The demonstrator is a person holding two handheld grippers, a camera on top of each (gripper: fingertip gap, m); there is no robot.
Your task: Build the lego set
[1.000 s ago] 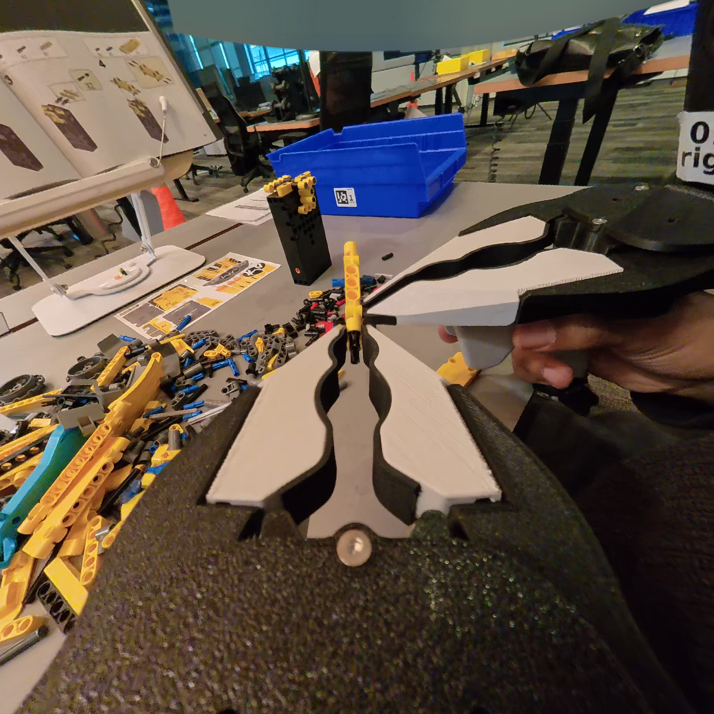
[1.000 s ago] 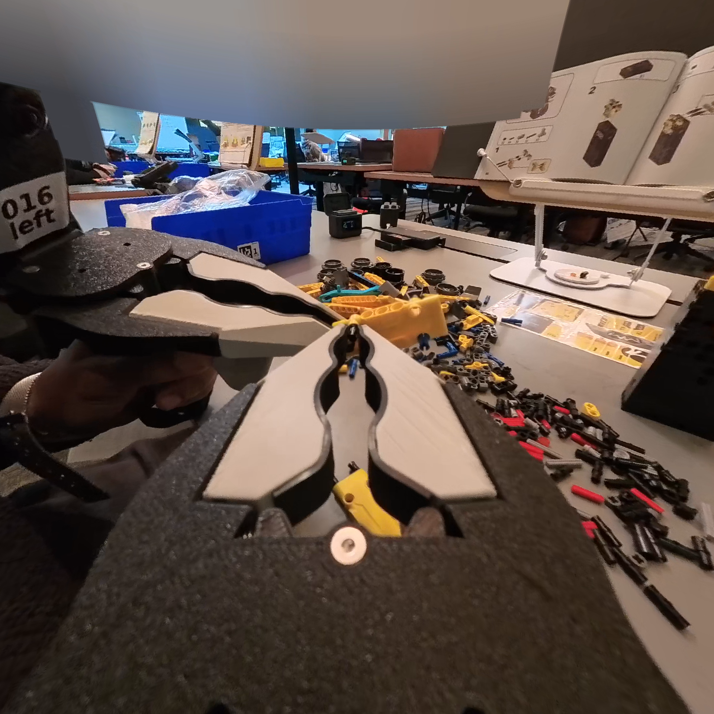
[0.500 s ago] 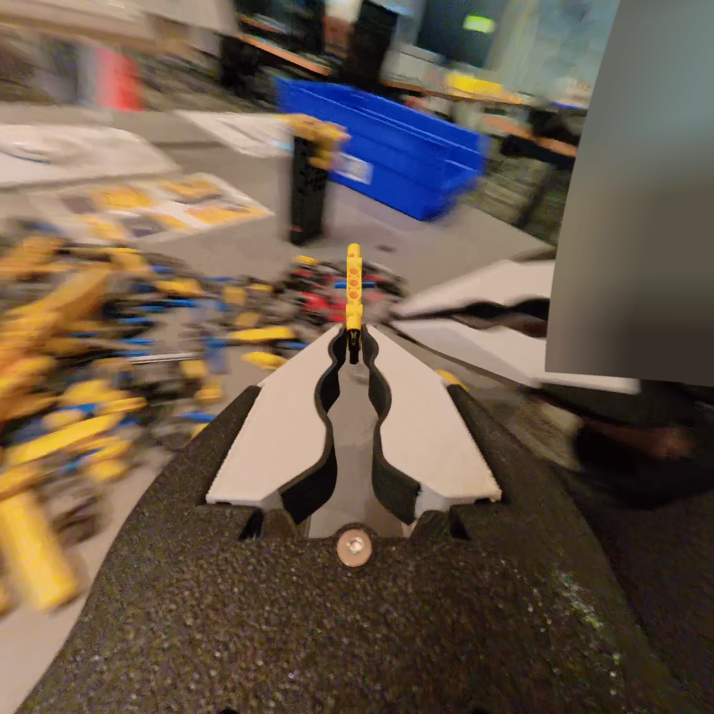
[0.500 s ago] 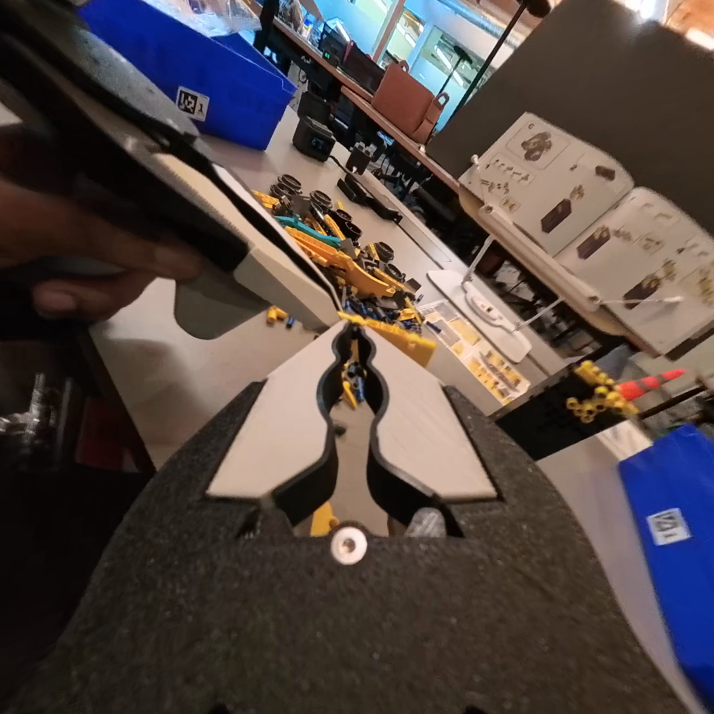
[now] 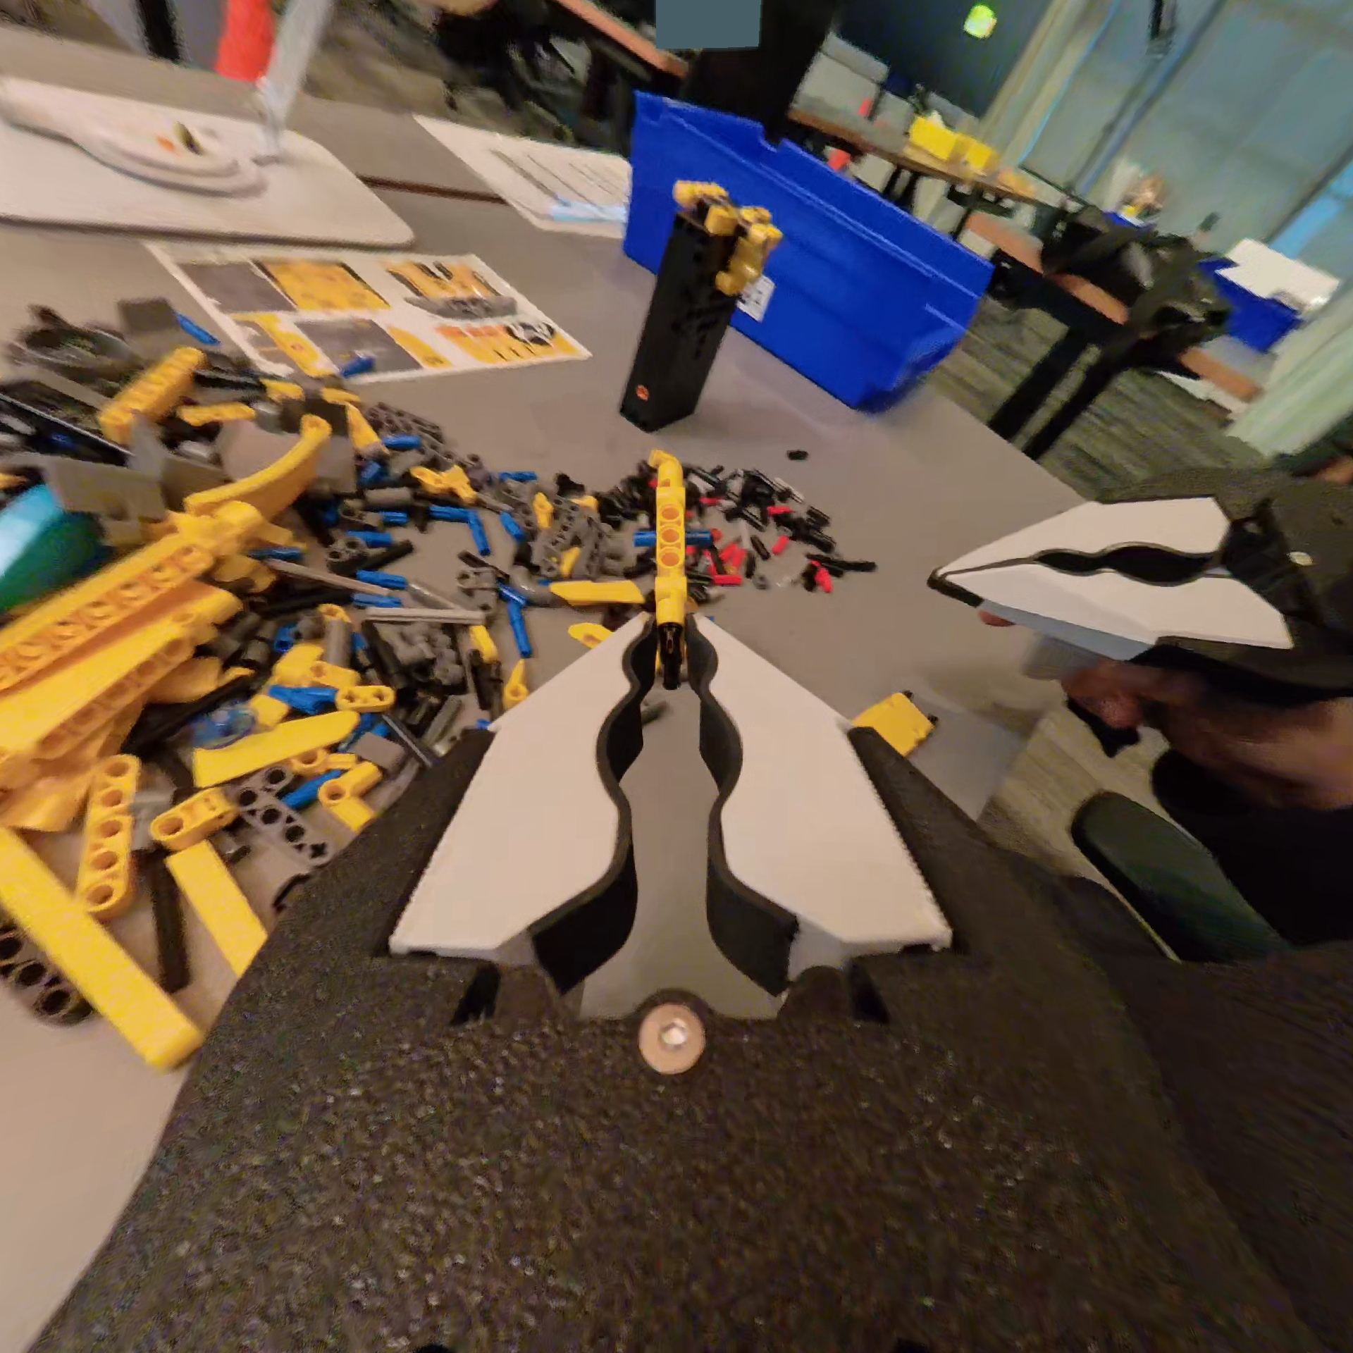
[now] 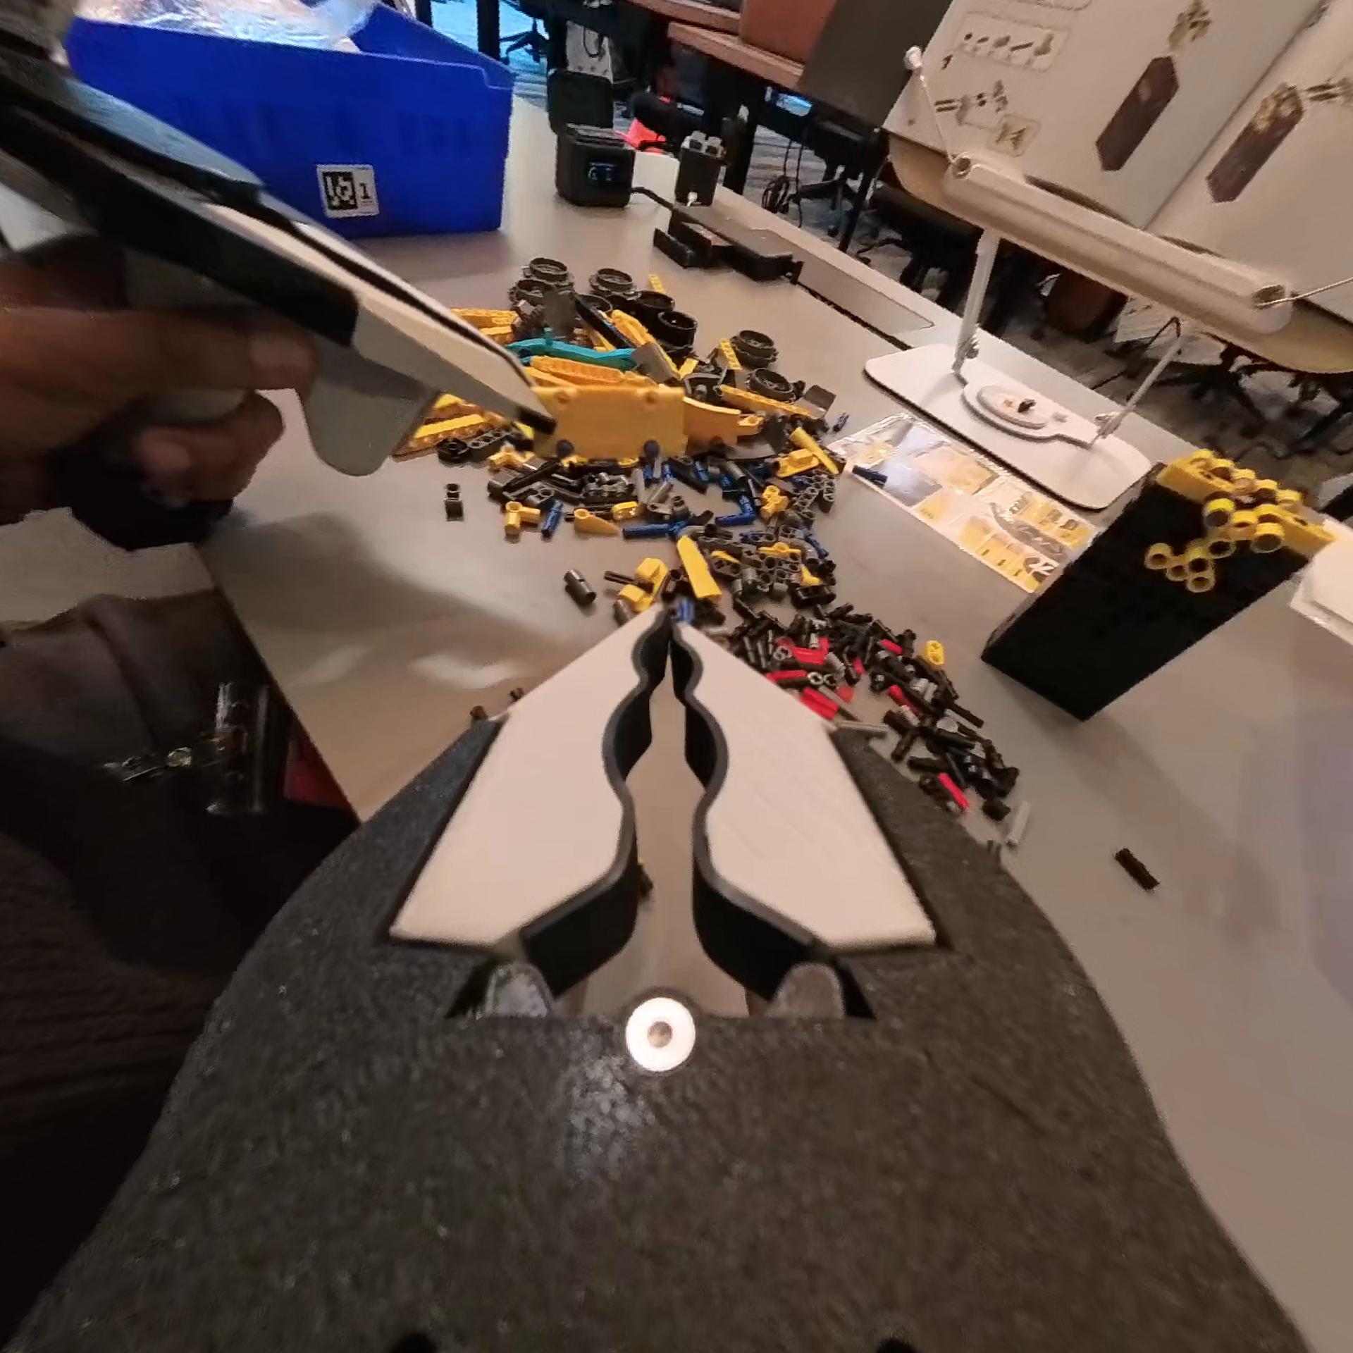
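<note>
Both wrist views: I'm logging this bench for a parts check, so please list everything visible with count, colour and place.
Yellow beam: one, upright, pinched at its base by the left gripper.
Loose building pieces: many, yellow, black, blue, red, grey, spread over the table centre.
Black tower: one, black with yellow pieces on top, standing beyond the pile.
Blue bin: one, behind the tower.
Leaflet: one, yellow-printed, flat beside the pile.
Book stand: one, white, holding an open instruction book.
Table: one, grey.
Left gripper: shut on the beam.
Right gripper: shut, empty, above the small black and red pieces.
</note>
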